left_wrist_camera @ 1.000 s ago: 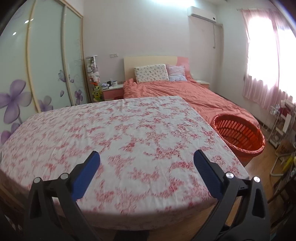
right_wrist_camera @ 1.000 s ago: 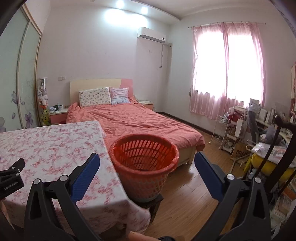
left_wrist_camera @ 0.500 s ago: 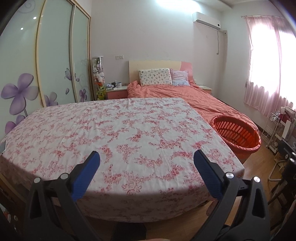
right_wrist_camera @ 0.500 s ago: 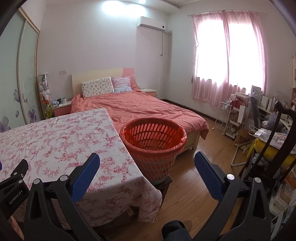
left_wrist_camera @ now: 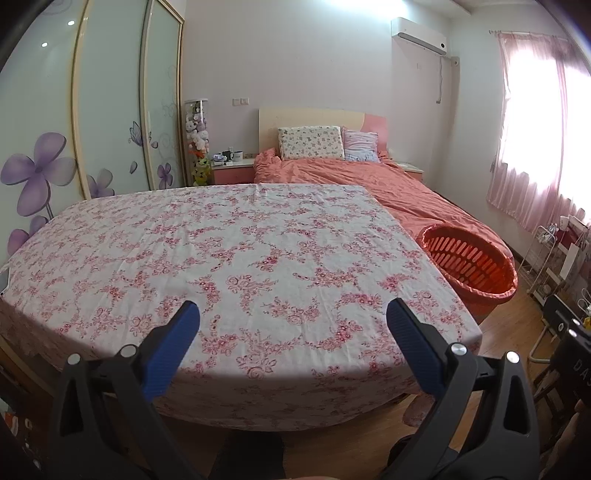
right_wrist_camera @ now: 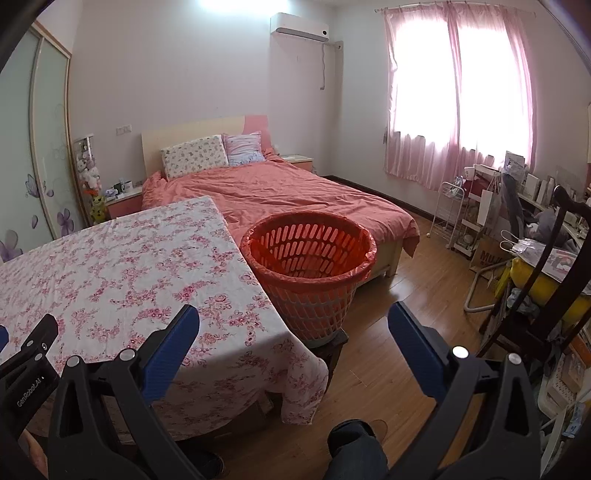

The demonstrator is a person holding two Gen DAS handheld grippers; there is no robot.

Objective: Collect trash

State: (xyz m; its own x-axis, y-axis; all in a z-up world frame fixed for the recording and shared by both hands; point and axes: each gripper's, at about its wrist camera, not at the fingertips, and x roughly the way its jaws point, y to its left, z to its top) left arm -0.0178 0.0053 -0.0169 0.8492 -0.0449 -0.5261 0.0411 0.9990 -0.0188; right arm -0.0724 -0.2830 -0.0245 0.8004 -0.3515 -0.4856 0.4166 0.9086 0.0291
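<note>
A bed point(right_wrist_camera: 280, 192) under a coral cover fills the far side of the room, two pillows point(right_wrist_camera: 195, 155) propped at its headboard, one floral and one pale striped. In front of it stretches the surface point(left_wrist_camera: 236, 258), draped in a white cloth printed with pink flowers; no loose item shows on the cloth in either view. One orange slatted basket point(right_wrist_camera: 308, 258), lined with a thin orange bag, stands just beside the surface's right edge, raised on a dark stool between the surface and the foot of the bed.

The left tool point(left_wrist_camera: 291, 314) hangs over the near edge of the surface, its two blue-padded fingers spread wide and gripping nothing; from it the basket lies ahead and to the right, past the surface's corner. The right tool point(right_wrist_camera: 293, 317) hovers off the surface's near right corner, likewise wide and unloaded, with the basket straight ahead and nothing between them. The tip of the left tool shows at the left edge of the right wrist view.

One white air conditioner point(right_wrist_camera: 299, 24) hangs above the bed; pink curtains point(right_wrist_camera: 458, 92) cover the window.
</note>
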